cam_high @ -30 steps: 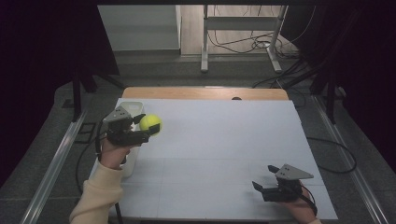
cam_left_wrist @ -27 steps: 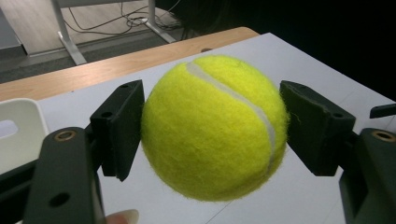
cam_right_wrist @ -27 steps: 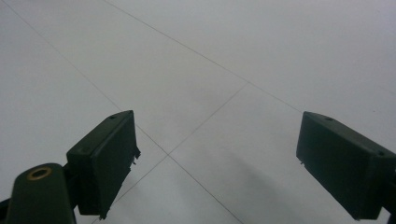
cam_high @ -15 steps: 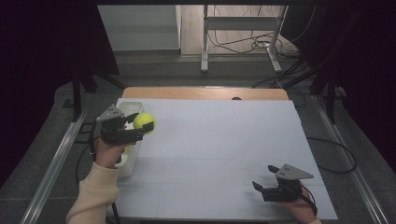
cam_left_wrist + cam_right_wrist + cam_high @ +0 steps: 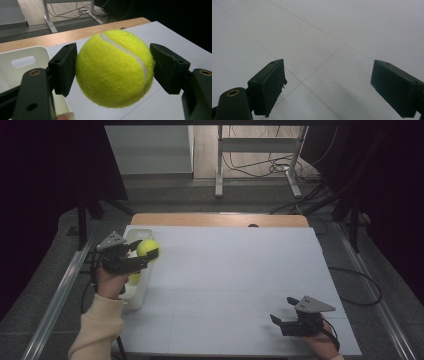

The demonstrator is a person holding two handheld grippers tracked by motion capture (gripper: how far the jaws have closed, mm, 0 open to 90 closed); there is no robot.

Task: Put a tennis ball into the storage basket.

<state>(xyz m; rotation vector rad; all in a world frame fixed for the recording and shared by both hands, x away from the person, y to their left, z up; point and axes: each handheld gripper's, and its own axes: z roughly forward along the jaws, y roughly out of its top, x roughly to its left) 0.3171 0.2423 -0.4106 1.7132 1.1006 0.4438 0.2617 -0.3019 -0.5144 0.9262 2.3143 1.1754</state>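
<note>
- The left gripper (image 5: 145, 254) was clamped on a yellow ball (image 5: 148, 248), held up off the table (image 5: 240, 285) at its left edge.
- In the left gripper view the ball (image 5: 115, 67) sat squarely between the two black jaws, both pads pressed against its sides, a white seam curving across its top and right side.
- The ball hung over the right rim of a white bin (image 5: 136, 292) that stood along the table's left edge, partly over the white tabletop as well.
- Something yellow-green showed inside the bin below the gripper, perhaps a second ball; the view was too small to be sure.
- The bin's wall (image 5: 22, 62) with its slot handle lay behind the left jaw in the left gripper view, and a wooden strip (image 5: 62, 35) ran along the table's far edge.
- The person's left hand (image 5: 111, 279), in a cream sleeve (image 5: 97, 330), carried that gripper.
- The right gripper (image 5: 280, 319) rested low near the table's front right corner, well apart from the ball and the bin.
- Its jaws stood wide apart with nothing between them; the right gripper view showed bare white tabletop (image 5: 324, 37) crossed by thin lines.
</note>
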